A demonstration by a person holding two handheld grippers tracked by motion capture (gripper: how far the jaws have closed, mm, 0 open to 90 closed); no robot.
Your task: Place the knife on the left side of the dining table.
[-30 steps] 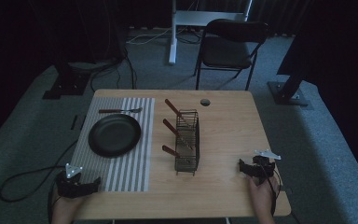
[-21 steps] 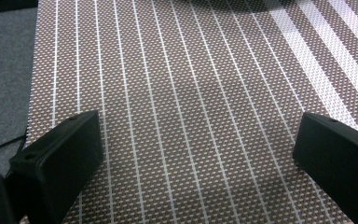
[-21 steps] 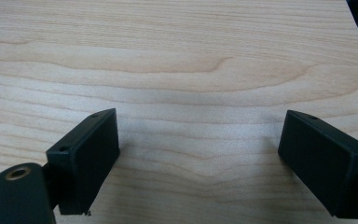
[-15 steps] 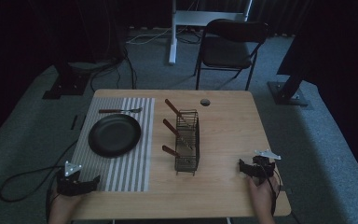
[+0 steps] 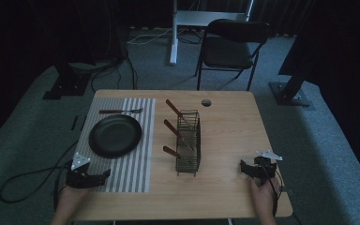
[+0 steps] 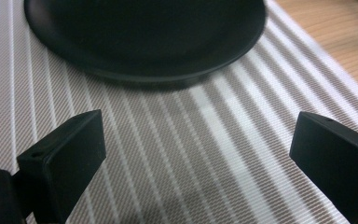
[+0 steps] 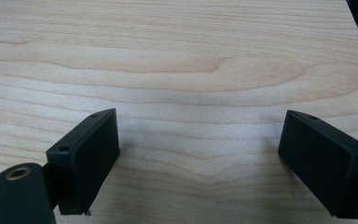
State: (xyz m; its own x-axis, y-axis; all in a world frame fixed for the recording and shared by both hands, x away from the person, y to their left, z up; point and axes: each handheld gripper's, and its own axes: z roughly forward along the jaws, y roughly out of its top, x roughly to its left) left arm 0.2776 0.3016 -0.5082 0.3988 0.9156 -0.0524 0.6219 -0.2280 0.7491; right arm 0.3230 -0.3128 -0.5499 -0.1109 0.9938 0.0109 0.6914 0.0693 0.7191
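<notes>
Nothing much has shifted since a second ago: your left gripper [image 5: 104,174] still rests at the near edge of the striped mat [image 5: 140,173], and your right gripper [image 5: 242,168] still sits on the bare table [image 5: 229,131] by its near right corner. Both have their jaws spread wide with nothing between them; the left gripper view looks across the mat at the black plate [image 6: 144,42], the right gripper view at plain wood. You look to be at the very start, before any reach. The plate [image 5: 115,135] lies on the mat just ahead of your left gripper, a fork [image 5: 120,111] beyond it, and the wire rack [image 5: 188,140] with three wooden-handled pieces [image 5: 177,134] stands mid-table. Your next move likely calls for lifting a gripper and carrying it forward, jaws kept wide and squared to whatever edge or handle you mean to take
</notes>
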